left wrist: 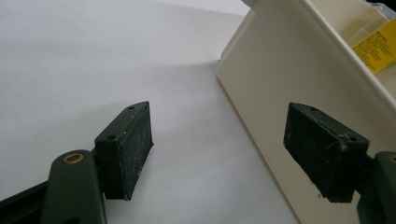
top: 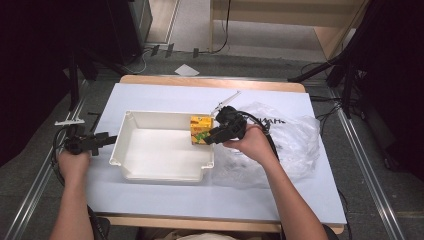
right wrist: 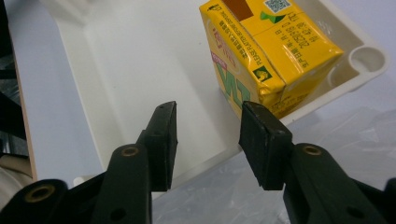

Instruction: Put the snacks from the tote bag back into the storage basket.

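A yellow drink carton stands in the far right corner of a white plastic tray. My right gripper is just right of the carton, over the tray's right rim. In the right gripper view it is open and empty. The carton sits just beyond its right pad, inside the tray. My left gripper rests on the table just outside the tray's left wall. It is open with nothing between its jaws, and the tray's wall stands close behind the right-hand jaw.
A crumpled clear plastic bag lies on the white table right of the tray, under my right forearm. A thin white stick pokes up behind the right gripper. Black stands and cables flank the table.
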The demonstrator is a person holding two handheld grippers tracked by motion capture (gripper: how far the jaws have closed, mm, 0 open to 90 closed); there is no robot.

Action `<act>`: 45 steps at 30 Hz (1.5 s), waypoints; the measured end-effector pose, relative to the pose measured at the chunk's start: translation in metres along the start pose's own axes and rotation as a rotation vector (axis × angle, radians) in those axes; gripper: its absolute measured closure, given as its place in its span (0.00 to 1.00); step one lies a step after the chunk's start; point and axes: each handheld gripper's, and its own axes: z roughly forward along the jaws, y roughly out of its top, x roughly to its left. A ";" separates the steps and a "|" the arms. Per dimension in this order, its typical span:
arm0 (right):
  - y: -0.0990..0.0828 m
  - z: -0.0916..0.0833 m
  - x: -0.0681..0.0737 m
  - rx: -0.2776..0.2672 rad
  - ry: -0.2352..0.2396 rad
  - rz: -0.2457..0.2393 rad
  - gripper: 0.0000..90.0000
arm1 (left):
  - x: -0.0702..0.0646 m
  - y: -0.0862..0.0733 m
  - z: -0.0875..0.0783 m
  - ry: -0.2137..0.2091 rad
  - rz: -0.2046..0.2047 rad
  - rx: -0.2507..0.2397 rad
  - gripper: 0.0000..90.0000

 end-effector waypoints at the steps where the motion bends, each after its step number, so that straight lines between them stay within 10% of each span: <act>1: 0.000 -0.001 0.000 0.002 0.003 0.003 0.62 | 0.000 0.000 0.000 -0.001 0.001 -0.001 0.28; 45: -0.048 -0.059 -0.055 -0.086 -0.121 0.075 0.42 | 0.000 0.001 0.002 -0.002 -0.003 0.003 0.28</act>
